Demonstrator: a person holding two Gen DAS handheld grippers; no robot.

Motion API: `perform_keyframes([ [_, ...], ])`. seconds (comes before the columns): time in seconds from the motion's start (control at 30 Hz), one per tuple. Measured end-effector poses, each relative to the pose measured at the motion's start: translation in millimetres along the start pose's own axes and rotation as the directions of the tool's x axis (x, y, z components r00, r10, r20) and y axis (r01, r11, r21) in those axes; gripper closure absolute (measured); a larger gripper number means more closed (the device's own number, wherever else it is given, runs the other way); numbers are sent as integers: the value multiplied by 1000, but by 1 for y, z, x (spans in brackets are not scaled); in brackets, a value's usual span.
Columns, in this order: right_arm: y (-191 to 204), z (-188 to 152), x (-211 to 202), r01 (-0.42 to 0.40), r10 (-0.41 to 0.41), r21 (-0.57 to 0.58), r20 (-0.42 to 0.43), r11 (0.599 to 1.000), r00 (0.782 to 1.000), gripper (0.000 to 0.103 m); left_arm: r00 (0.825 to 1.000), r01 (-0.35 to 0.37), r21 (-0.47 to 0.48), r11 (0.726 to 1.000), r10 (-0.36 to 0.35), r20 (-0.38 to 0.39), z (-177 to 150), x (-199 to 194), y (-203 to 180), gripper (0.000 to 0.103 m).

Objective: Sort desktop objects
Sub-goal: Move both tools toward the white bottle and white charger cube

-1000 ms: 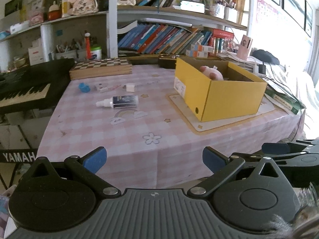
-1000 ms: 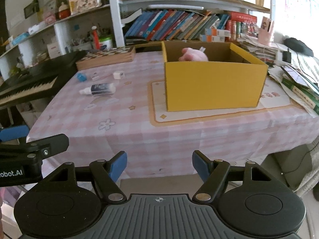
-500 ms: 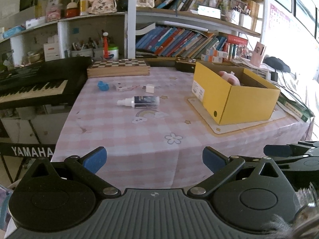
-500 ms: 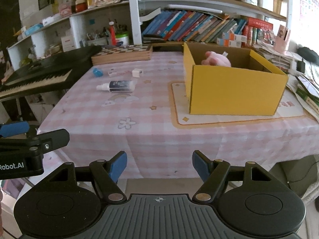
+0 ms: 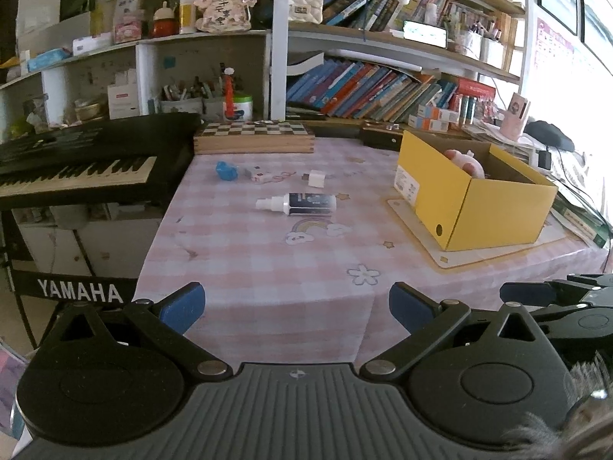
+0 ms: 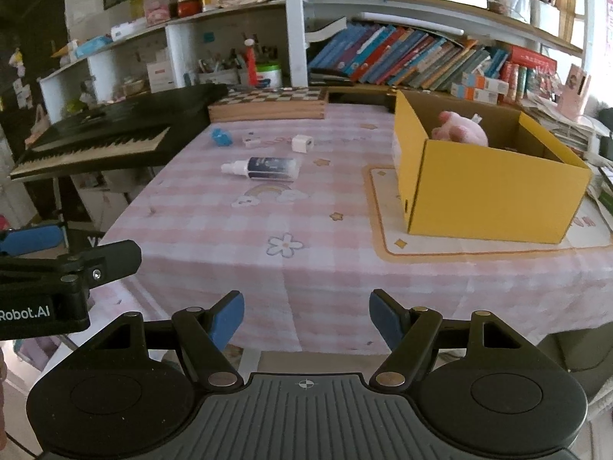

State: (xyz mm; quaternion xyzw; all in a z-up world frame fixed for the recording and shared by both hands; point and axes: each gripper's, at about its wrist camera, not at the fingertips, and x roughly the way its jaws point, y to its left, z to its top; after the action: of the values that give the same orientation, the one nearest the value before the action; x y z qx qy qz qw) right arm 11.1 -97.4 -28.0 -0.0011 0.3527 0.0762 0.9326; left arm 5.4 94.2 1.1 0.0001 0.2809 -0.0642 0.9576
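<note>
A yellow cardboard box (image 5: 494, 207) (image 6: 494, 188) stands on a mat at the table's right, with a pink plush toy (image 5: 465, 161) (image 6: 461, 134) inside. A small spray bottle (image 5: 299, 204) (image 6: 264, 166) lies on its side mid-table. Beyond it lie a white cube (image 5: 316, 178) (image 6: 300, 142), a small white piece (image 5: 259, 177) (image 6: 251, 141) and a blue object (image 5: 226, 170) (image 6: 221, 137). My left gripper (image 5: 297, 304) and right gripper (image 6: 306, 318) are both open and empty, held off the table's near edge.
A pink checked cloth covers the table (image 5: 268, 260). A chessboard box (image 5: 254, 136) lies at the back. A Yamaha keyboard (image 5: 76, 168) stands at the left. Bookshelves (image 5: 383, 88) line the wall. Books and cables lie right of the box.
Both grippers have pulled back and swung left, so the table objects sit more central. Nothing on the table has moved. Both grippers stay open.
</note>
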Motion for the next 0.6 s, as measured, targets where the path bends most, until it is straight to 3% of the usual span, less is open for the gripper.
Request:
perform_keyframes([
  [0.6, 3, 29, 45, -76, 75, -42, -29, 996, 997, 29, 999, -53, -27, 998, 53, -11, 22, 36, 11, 0],
])
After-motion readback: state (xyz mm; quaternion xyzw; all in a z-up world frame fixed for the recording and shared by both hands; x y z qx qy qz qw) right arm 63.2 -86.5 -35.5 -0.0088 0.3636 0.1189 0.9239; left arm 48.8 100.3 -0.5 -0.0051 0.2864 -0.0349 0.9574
